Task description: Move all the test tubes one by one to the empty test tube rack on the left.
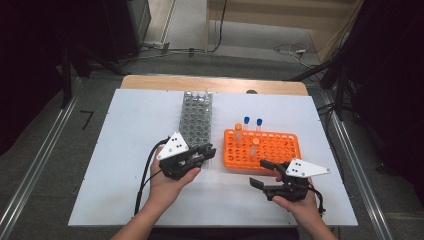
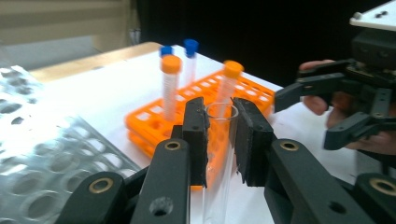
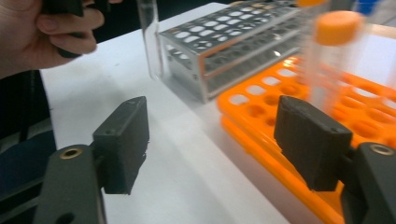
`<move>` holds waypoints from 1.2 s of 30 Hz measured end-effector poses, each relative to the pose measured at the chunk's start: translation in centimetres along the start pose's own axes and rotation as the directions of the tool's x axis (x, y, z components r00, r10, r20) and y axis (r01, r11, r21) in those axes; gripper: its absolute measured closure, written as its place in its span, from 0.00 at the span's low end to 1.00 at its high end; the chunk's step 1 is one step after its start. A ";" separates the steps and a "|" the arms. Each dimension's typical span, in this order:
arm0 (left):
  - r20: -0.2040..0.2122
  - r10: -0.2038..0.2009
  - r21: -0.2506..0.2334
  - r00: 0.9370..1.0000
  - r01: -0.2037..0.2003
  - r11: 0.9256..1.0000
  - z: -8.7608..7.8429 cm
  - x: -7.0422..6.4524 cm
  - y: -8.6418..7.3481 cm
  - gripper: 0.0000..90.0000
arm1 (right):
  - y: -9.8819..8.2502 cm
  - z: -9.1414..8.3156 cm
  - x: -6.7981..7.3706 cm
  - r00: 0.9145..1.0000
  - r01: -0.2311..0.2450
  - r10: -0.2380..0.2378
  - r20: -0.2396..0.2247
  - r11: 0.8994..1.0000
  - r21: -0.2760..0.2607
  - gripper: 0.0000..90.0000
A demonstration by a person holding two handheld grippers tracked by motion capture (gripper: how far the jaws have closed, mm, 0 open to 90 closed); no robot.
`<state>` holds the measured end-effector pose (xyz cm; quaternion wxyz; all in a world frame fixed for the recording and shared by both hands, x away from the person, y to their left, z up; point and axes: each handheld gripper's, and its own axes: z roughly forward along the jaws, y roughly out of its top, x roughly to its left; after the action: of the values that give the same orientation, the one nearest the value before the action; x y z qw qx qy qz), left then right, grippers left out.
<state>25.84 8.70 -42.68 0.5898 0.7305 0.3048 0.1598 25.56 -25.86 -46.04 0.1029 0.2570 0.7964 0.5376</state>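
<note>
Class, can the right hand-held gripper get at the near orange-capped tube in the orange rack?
Probably yes: the right hand-held gripper is open beside the orange rack, and nothing stands between it and the orange-capped tube.

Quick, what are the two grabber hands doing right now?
Left gripper: closed on a clear glass test tube, held upright.
Right gripper: open, nothing between its fingers, beside the orange rack.

Your left hand-held gripper (image 2: 220, 140) has its black jaws clamped on a clear glass test tube (image 2: 219, 158), open rim up. Behind it on the white worktop (image 2: 112, 88) stands an orange plastic rack (image 2: 154, 122) holding orange-capped and blue-capped tubes. At right, your right hand-held gripper (image 2: 310, 116) stands open.
</note>
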 end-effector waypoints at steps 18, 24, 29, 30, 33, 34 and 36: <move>-0.124 0.001 -0.029 0.992 -0.005 1.000 1.1 5.1 2.9 0.85 | -1.0 -2.2 -3.6 0.998 -0.059 0.059 0.025 0.998 -0.030 0.00; -0.150 -0.016 -0.036 0.988 0.010 0.999 2.1 7.3 4.1 0.85 | -1.0 -2.2 -3.7 0.998 -0.058 0.059 0.030 0.998 -0.026 0.00; -0.165 -0.017 -0.036 0.986 0.011 0.999 3.3 8.7 5.1 0.85 | -1.0 -2.3 -3.9 0.997 -0.063 0.064 0.041 0.998 -0.027 0.00; -0.166 -0.017 -0.036 0.986 0.011 0.999 3.6 8.9 5.3 0.85 | -1.0 -2.4 -3.9 0.997 -0.064 0.065 0.043 0.998 -0.027 0.00; -0.170 -0.016 -0.037 0.985 0.010 0.999 4.4 9.6 6.0 0.84 | -1.0 -2.4 -3.9 0.997 -0.060 0.061 0.049 0.998 -0.030 0.00; -0.171 -0.017 -0.038 0.985 0.011 0.999 4.7 9.8 6.2 0.85 | -1.0 -2.4 -3.9 0.997 -0.060 0.061 0.049 0.998 -0.030 0.00; -0.175 -0.021 -0.041 0.984 0.014 0.999 5.4 10.3 6.6 0.85 | -1.0 -2.5 -3.9 0.997 -0.059 0.060 0.051 0.998 -0.032 0.00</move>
<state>38.56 10.32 -39.02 0.5764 0.6991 0.3587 0.2244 27.49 -30.17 -46.42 0.1115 0.2930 0.7771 0.5457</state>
